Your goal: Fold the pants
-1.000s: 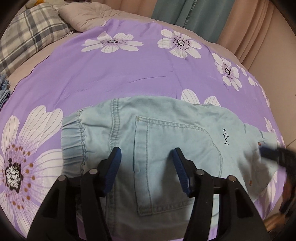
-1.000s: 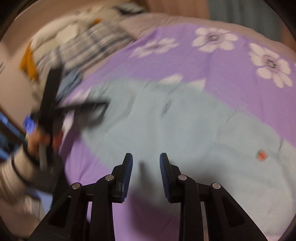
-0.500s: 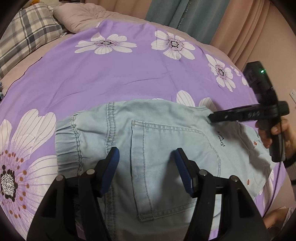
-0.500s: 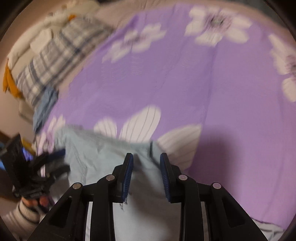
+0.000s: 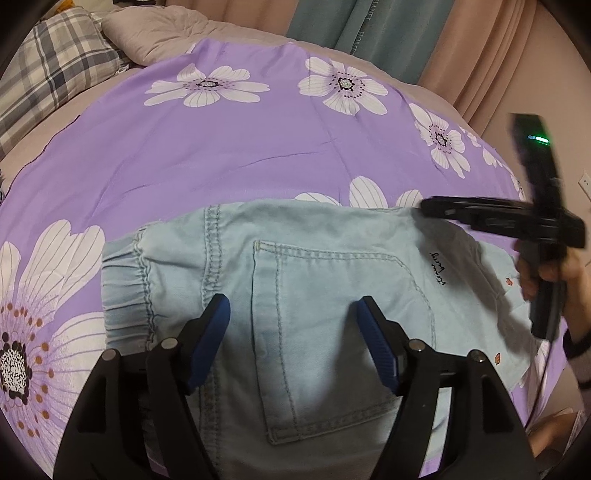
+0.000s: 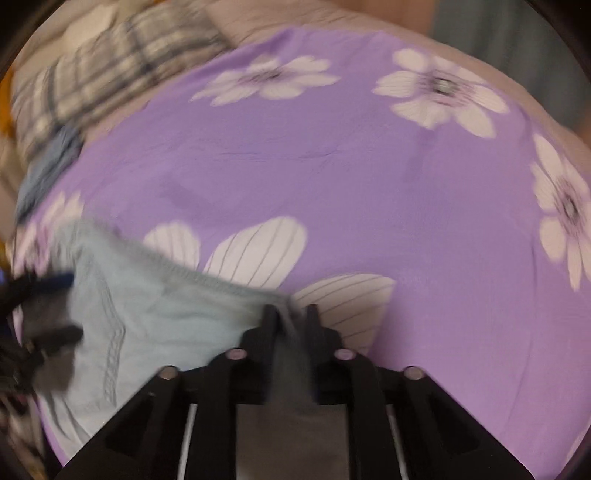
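Observation:
Light blue denim pants (image 5: pixel 325 280) lie on the purple flowered bedspread (image 5: pixel 258 140), back pocket up and elastic waistband to the left. My left gripper (image 5: pixel 293 325) is open, hovering just above the pocket area. My right gripper (image 6: pixel 291 314) is shut on the pants' far edge (image 6: pixel 155 302), with cloth pinched between its fingers; it shows at the right of the left wrist view (image 5: pixel 443 208). The right wrist view is blurred.
A plaid pillow (image 5: pixel 44 74) and a beige pillow (image 5: pixel 159 33) lie at the bed's head on the left. Curtains (image 5: pixel 388 33) hang behind the bed. The bed's edge runs along the right side.
My right gripper has closed on the far edge of the pants, pinching cloth. The left gripper stays open over the pocket, nearly still.

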{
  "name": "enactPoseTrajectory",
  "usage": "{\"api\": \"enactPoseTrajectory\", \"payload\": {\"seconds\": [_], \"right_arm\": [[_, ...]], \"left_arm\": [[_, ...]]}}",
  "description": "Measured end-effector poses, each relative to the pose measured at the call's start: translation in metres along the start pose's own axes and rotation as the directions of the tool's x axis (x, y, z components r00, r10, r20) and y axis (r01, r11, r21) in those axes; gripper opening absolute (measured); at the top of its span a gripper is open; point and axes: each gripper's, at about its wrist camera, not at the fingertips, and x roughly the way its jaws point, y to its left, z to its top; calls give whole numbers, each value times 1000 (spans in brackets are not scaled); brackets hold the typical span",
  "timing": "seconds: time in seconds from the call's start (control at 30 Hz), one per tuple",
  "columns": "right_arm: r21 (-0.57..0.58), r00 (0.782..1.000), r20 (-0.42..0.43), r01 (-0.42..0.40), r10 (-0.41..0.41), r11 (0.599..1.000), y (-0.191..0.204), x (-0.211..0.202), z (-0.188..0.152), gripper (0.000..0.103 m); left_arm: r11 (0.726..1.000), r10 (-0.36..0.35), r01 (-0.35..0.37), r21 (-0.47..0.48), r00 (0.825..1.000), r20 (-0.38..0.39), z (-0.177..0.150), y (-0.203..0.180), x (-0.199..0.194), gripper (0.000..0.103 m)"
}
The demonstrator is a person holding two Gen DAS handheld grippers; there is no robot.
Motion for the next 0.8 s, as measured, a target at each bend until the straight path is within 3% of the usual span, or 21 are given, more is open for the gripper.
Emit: {"api": "enactPoseTrajectory", "payload": {"seconds": [0.1,0.2,0.33,0.5,0.57,0.7,0.8], "right_arm": [[102,995,94,-38,28,994,-9,-32,-19,30],[131,991,132,-35,17,991,-14,-62,-54,32],[139,994,83,54,-66,989,-29,-79,-100,33],[203,980,-9,195,-197,960,-64,-91,-162,33],[275,981,7,187,-196,943,-86,-106,-185,33],[472,979,43,157,-201,868,-138,-136,-223,33],[606,975,78,119,-208,786,-180,-157,-250,33]], "left_arm": [[1000,9,-9,-10,1000,-12,1,-1,1,72],[1000,22,-22,-22,1000,-23,3,-1,2,72],[999,39,-40,-26,999,-35,4,-3,3,72],[998,57,-58,-21,998,-40,4,-4,4,72],[998,64,-64,-19,997,-41,5,-5,5,72],[997,78,-78,-7,996,-44,4,-8,6,72],[996,93,-93,4,995,-45,4,-10,6,72]]}}
